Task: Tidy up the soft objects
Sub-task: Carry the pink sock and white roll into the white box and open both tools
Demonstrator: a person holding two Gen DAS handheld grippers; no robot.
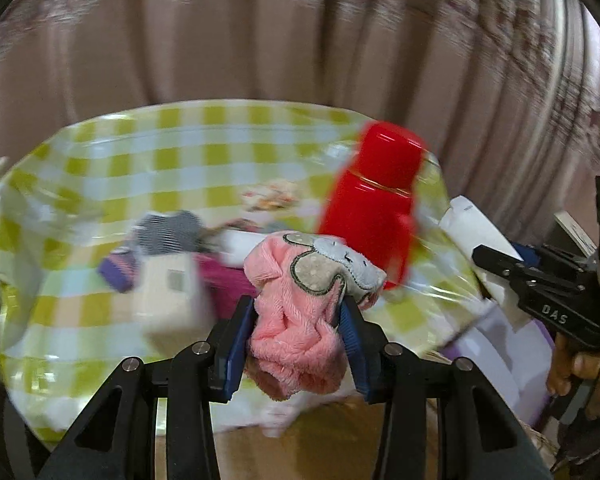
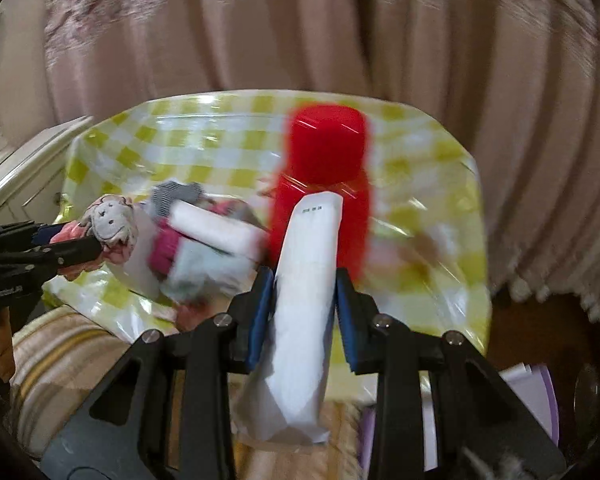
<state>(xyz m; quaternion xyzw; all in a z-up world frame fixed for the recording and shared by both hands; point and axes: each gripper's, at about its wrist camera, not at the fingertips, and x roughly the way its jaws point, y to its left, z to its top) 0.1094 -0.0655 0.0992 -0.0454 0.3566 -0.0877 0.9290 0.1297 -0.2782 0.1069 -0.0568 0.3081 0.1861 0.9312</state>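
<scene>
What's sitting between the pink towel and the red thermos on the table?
In the right wrist view, a blurred heap lies between the pink towel and the red thermos: a white roll over magenta cloth and a striped grey piece.

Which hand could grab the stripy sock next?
Neither is free now: the left gripper is shut on the pink towel, the right gripper on the white packet. Probably left: the striped sock lies on its side.

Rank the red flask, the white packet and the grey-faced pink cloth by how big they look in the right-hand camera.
1. Red flask and white packet: too alike to split, and the packet, clamped in the right tongs, sits nearest the lens.
2. Pink cloth, held by the left tongs: plainly smallest.
</scene>
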